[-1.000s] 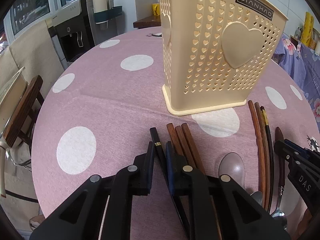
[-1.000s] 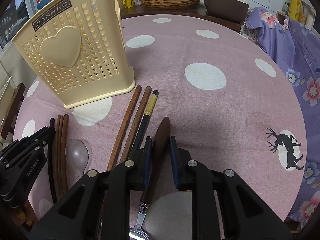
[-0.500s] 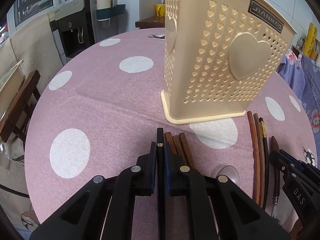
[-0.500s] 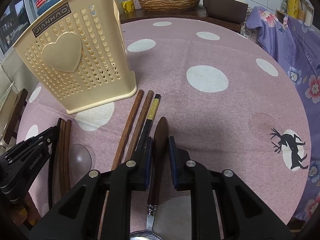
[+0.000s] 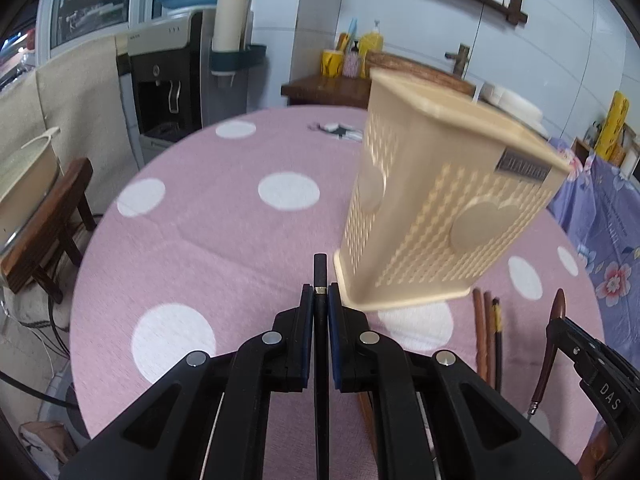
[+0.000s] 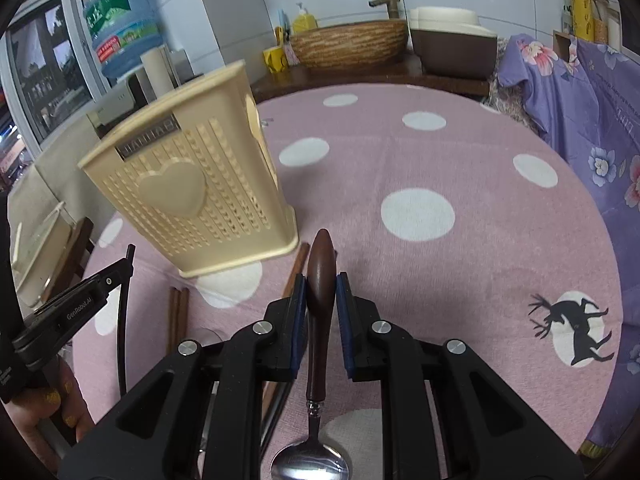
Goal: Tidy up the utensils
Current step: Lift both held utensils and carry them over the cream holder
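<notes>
A slim black chopstick (image 5: 320, 276) is being clenched lengthwise by the left gripper (image 5: 320, 300), a brown-handled steel spoon (image 6: 320, 280) by the right gripper (image 6: 321, 292); the tall cream perforated plastic utensil basket (image 5: 440, 216), toward the tabletop's middle, is standing ahead, nearer the left.

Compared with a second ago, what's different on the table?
The left fingers closed on the black chopstick and lifted it off the cloth. The right fingers raised the brown-handled spoon they already gripped. The cream basket, the wooden chopsticks and the dotted tablecloth stayed put.
</notes>
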